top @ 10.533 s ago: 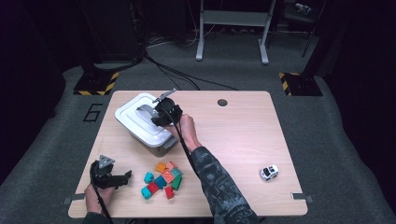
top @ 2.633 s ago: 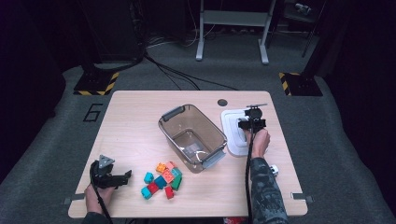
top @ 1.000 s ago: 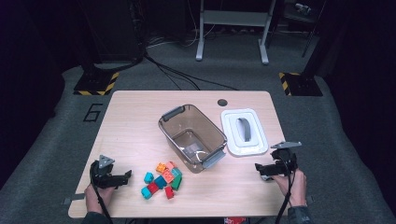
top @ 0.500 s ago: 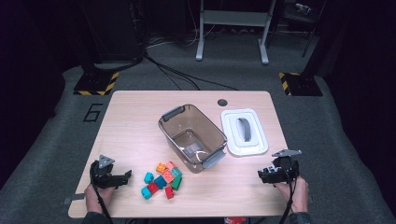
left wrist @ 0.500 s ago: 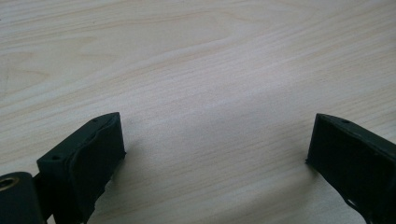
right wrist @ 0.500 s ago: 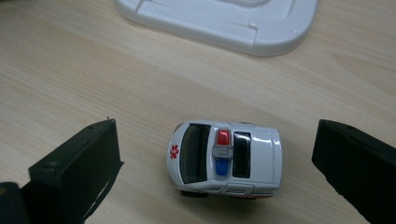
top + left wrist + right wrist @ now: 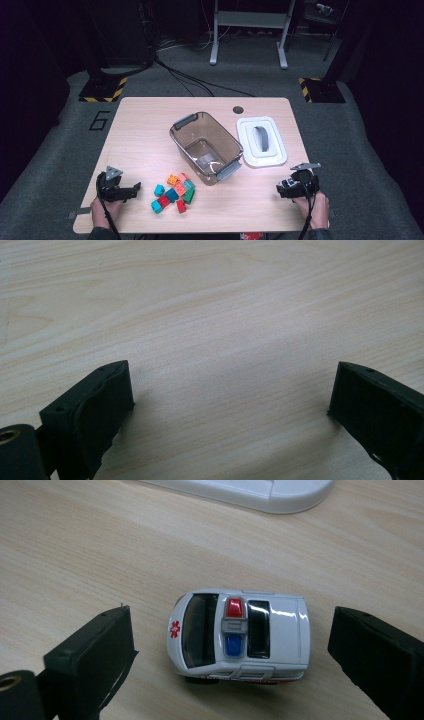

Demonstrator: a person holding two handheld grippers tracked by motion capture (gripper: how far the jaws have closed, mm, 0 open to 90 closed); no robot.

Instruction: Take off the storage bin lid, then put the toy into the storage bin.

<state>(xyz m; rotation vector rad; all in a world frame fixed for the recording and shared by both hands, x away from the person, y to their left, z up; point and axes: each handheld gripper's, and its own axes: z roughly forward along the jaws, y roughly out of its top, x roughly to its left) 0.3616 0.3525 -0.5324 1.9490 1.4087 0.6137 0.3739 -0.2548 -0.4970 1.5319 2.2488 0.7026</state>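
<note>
A white toy ambulance (image 7: 240, 637) with a red and blue light bar stands on the table between the jaws of my right gripper (image 7: 235, 630). The jaws have just been closing a little, and a gap remains on both sides of the car. From above, that gripper (image 7: 295, 187) sits low at the table's front right corner. My left gripper (image 7: 131, 190) rests open at the front left, with bare wood between its jaws (image 7: 230, 390).
A clear brown bin (image 7: 175, 135) stands open mid-table. Its white lid (image 7: 245, 145) lies flat to its right, just beyond my right gripper. Several coloured bricks (image 7: 174, 192) are piled in front of the bin, right of my left gripper.
My right gripper left the lid beside the bin, came back to the front right corner and sank over the toy ambulance. The left gripper has stayed put.
</note>
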